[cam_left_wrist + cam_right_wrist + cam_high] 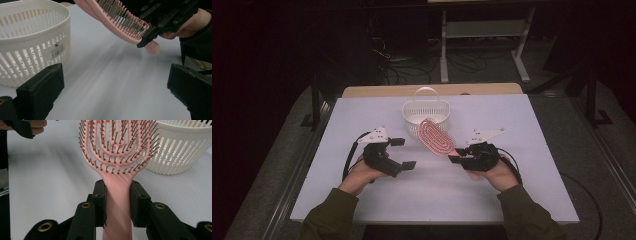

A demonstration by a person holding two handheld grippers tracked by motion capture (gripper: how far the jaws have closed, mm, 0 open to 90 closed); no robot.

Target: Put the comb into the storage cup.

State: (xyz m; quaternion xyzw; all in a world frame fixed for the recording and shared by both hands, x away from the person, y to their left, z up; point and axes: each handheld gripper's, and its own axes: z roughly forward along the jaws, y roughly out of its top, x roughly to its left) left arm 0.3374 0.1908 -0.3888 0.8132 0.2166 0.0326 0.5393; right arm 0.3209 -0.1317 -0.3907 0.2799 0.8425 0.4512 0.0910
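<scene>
High view, brush position: the pink hairbrush sits near the centre of the white table, held off its surface, its head just in front of the white basket.
High view, long axis: runs from about 11 o'clock (head) to 5 o'clock (handle); the head points toward the basket, the handle toward the right gripper.
High view, right gripper: at 3 o'clock from table centre, jaws closed on the handle end of the brush.
High view, left gripper: at 9 o'clock from table centre, jaws spread wide, nothing between them, well apart from the brush.

Left gripper view, brush: the hairbrush is seen edge-on, bristles facing down toward the table, sloping from 11 o'clock down to 4 o'clock.
Left gripper view, extra detail: the handle tip pokes out past the right gripper's jaw; a label with a barcode shows on the basket wall.
Left gripper view, own jaws: far apart at the lower corners, bare table between them.

Right gripper view, brush: the hairbrush is seen face-on, bristles toward the camera, axis from 6 to 12 o'clock.
Right gripper view, grip: both pads press the sides of the handle just below the head.
Right gripper view, extra detail: the open loop pattern of the head; the basket lies at 2 o'clock, behind the head.
</scene>
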